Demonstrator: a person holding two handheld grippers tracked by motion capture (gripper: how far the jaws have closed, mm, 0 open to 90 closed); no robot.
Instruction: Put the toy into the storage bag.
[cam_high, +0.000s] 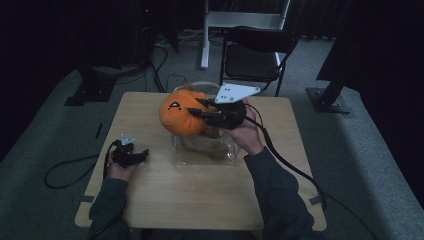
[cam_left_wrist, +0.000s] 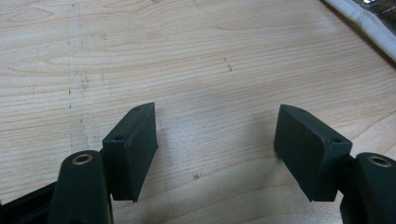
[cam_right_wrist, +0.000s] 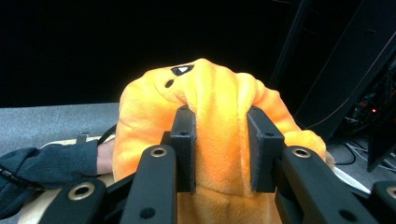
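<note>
The right tongs (cam_high: 196, 107) are clamped on a fold of the orange plush pumpkin (cam_high: 181, 114), and the pumpkin sits directly above the clear plastic box (cam_high: 176, 150) in the middle of the counter (cam_high: 200, 200). That vertical line-up is what the coming move appears to turn on: the toy hangs over the box mouth, so the likely path is either straight down into it or straight up and away; I cannot tell which from this moment. The right tongs reach in from the pumpkin's right side, roughly level, their tips pointing toward the person's left. A brown soft thing (cam_high: 210, 145) already lies inside the box beneath the pumpkin.

In the right gripper view the two black jaws pinch a thick ridge of plush (cam_right_wrist: 219, 135) between them, the fabric bulging out on both sides, so the hold looks firm.

The left tongs (cam_left_wrist: 215, 149) rest low over the bare counter at the person's left (cam_high: 131, 154), well apart from the box, jaws standing wide with nothing between them. The right hand is plainly the nearer one and does the work.

The pumpkin is round, soft and bright orange, with ribbed sections and a small black-and-white face stitched on (cam_high: 175, 106). It squashes easily under the grip and looks rather wide for the box opening.
</note>
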